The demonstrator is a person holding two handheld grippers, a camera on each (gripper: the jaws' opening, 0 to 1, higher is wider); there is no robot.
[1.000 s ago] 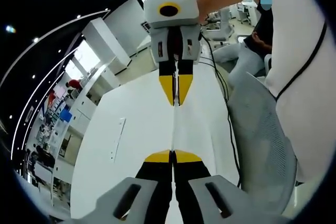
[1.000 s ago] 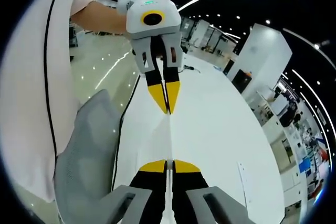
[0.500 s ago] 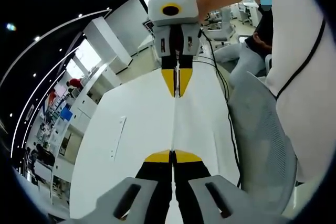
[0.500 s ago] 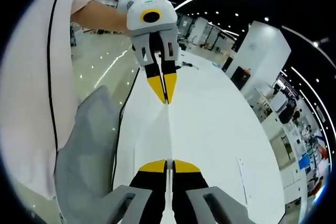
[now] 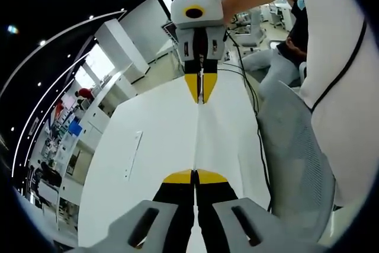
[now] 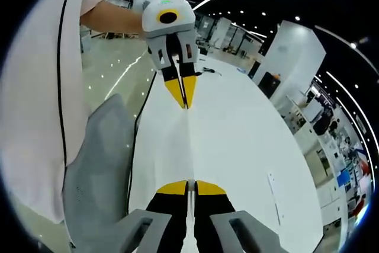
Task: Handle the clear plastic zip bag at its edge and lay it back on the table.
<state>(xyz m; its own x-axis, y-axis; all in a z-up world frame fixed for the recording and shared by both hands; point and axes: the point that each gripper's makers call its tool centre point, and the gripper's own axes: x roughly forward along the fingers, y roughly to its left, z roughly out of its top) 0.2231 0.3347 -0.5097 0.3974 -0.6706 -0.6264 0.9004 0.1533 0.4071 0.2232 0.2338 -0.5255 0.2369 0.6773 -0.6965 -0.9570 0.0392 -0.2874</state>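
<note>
Clear zip bag stretched taut, edge-on, above white table, spanning between both grippers. Left gripper jaws closed, pinching near bag edge. Right gripper at far end, jaws closed on opposite bag edge. From right gripper view: right gripper clamped on bag; left gripper opposite, pinched too. Grey mesh chair beside table. Black cable along table edge.

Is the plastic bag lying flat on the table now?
No, the zip bag is held edge-on above the table, stretched between the left tool and the right tool.
</note>
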